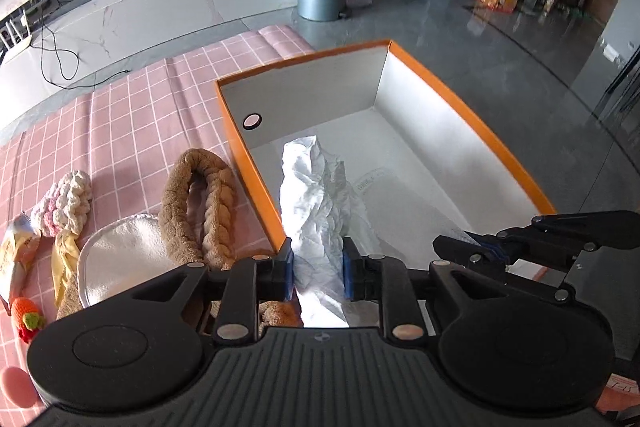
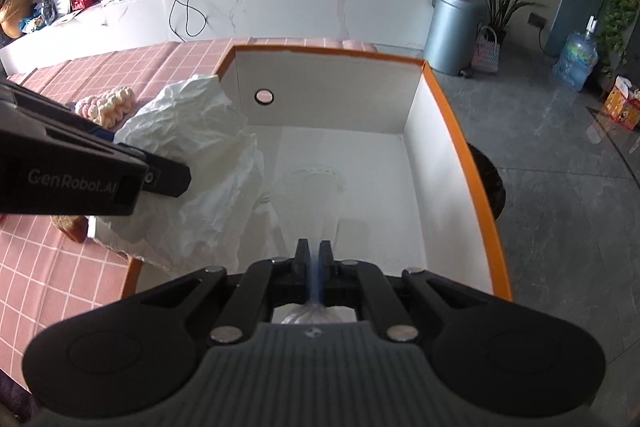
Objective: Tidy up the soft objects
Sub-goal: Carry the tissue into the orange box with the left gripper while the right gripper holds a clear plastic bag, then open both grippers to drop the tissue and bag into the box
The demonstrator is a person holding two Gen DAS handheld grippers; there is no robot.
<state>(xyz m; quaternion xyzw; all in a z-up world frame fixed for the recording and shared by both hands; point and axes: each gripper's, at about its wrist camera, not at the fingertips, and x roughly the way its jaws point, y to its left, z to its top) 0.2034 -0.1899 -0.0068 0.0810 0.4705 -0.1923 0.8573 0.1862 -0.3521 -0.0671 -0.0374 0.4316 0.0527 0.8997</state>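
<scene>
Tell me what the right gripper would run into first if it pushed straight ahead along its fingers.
Probably the white floor of the orange-rimmed box. The right gripper points down into it, shut on a clear plastic bag that trails ahead, so that bag would touch down first. Depth is hard to judge through the fisheye.

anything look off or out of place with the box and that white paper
Slightly: the crumpled white paper hangs over the orange-rimmed box edge, half in and half out, between the left gripper pads. Nothing looks spilled or damaged.
</scene>
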